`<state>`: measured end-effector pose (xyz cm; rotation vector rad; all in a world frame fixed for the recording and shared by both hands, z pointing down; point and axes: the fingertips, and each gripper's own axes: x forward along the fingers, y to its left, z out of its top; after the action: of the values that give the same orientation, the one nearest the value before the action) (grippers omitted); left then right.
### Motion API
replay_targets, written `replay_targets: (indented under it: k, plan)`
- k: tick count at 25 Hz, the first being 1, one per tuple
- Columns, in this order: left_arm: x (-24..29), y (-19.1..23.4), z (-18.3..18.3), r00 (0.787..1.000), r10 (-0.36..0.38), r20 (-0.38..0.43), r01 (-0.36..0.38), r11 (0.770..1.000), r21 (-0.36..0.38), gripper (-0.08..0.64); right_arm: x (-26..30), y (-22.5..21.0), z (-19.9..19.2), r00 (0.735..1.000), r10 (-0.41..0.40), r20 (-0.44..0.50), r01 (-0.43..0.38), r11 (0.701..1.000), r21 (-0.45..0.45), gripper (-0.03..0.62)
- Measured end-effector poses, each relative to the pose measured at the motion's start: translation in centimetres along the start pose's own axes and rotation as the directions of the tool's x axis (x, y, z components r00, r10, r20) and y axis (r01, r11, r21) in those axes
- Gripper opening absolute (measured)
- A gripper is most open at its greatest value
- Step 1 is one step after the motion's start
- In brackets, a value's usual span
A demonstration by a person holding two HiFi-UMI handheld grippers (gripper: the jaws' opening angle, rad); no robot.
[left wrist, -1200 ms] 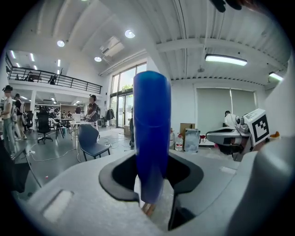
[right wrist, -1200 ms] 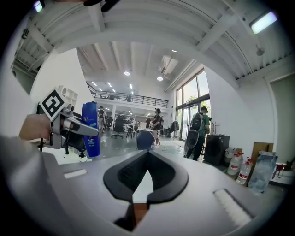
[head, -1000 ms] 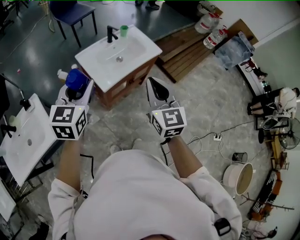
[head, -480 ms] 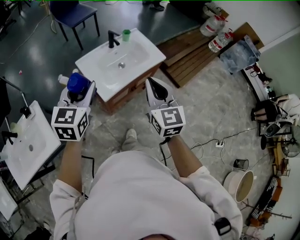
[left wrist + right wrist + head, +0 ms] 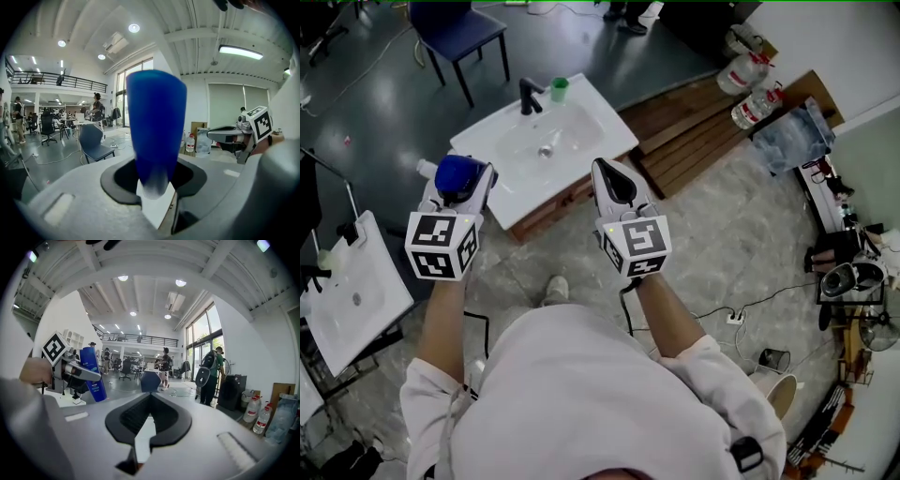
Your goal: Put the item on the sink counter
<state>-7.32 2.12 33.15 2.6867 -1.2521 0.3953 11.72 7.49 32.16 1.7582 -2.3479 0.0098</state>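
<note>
Blue bottle (image 5: 456,172) carried in my left gripper (image 5: 471,187), beside the sink counter's (image 5: 602,111) near-left corner, not yet set down.
Left jaws half-open, clamped on the bottle's body. Right gripper (image 5: 607,174) pinched closed, empty. The bottle looks like smooth, rigid plastic, probably light and slick. I'd keep the mid-body hold and land its base flat.

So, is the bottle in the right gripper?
No, the bottle sits between the jaws of the left gripper, and the right gripper has nothing between its jaws.
</note>
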Motion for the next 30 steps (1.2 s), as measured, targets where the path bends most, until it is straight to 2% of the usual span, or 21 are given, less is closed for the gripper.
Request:
replay_targets:
  k: [4,10,16,30]
  plan:
    - [1.9,0.5,-0.1,0.999,0.028,-0.020,-0.028,1.000,-0.001,0.156,1.9,-1.2,-0.4,1.000,0.031,-0.005,-0.031,1.000,-0.001,0.003]
    - [5.1,1.9,-0.8,0.994,0.050,-0.098,-0.045,0.998,0.045,0.152,5.0,-2.3,-1.6,0.997,0.067,-0.035,-0.066,0.998,0.019,0.003]
    - [9.8,5.7,-2.0,0.989,0.034,-0.144,-0.029,0.999,0.035,0.152,9.9,-3.6,-2.8,0.995,0.064,-0.071,-0.062,0.998,0.020,0.003]
    - [19.8,13.2,-2.4,0.980,-0.006,-0.201,0.010,1.000,0.021,0.152,21.1,-7.0,-1.4,0.993,0.044,-0.107,-0.045,0.999,-0.001,0.003]
